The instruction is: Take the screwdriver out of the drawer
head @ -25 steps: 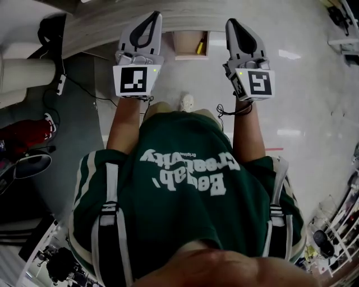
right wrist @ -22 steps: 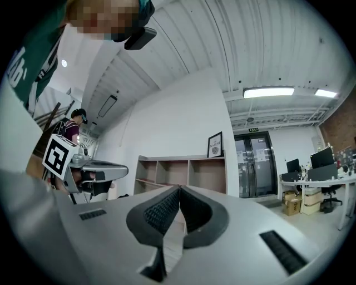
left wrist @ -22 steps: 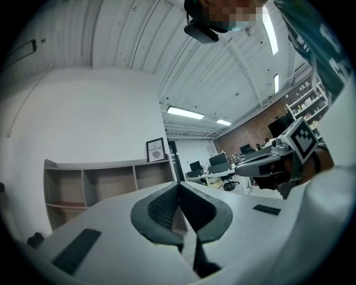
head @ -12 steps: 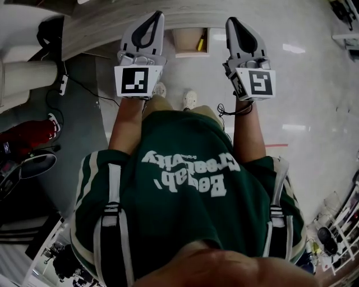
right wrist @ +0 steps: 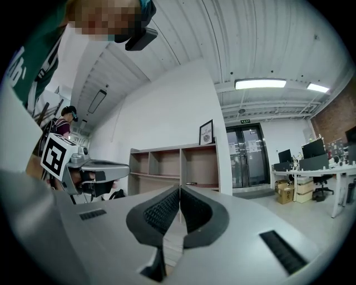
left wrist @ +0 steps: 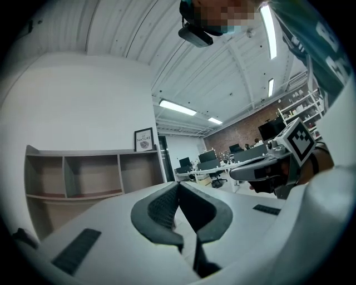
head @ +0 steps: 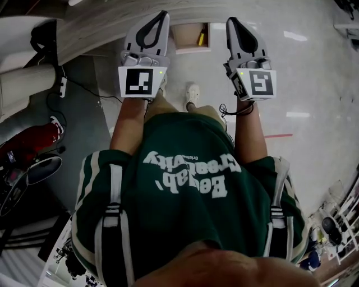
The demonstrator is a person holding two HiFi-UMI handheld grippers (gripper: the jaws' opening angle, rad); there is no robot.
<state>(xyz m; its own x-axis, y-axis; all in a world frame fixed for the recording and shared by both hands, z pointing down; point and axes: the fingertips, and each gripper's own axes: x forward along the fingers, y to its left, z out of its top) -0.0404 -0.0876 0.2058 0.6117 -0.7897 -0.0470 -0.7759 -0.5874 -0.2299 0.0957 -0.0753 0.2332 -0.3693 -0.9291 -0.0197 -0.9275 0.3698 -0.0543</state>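
In the head view an open wooden drawer (head: 188, 45) shows at the top centre, and a yellow-handled screwdriver (head: 201, 38) lies in its right part. My left gripper (head: 163, 14) is held out level to the left of the drawer, my right gripper (head: 230, 21) to its right. Both are apart from the drawer. In the left gripper view the left gripper (left wrist: 178, 183) is shut with nothing between its pads. In the right gripper view the right gripper (right wrist: 179, 188) is likewise shut and empty. Neither gripper view shows the screwdriver.
The pale wooden top (head: 90, 25) that carries the drawer runs across the upper left. On the floor at left lie a power strip with cables (head: 61, 84) and a red object (head: 25, 143). A wooden shelf unit (right wrist: 172, 167) stands against the wall ahead. The person's shoe (head: 192, 92) is below the drawer.
Both grippers have sunk a little and stayed shut. The drawer has slid towards the top of the head view, and the person's feet have shifted.
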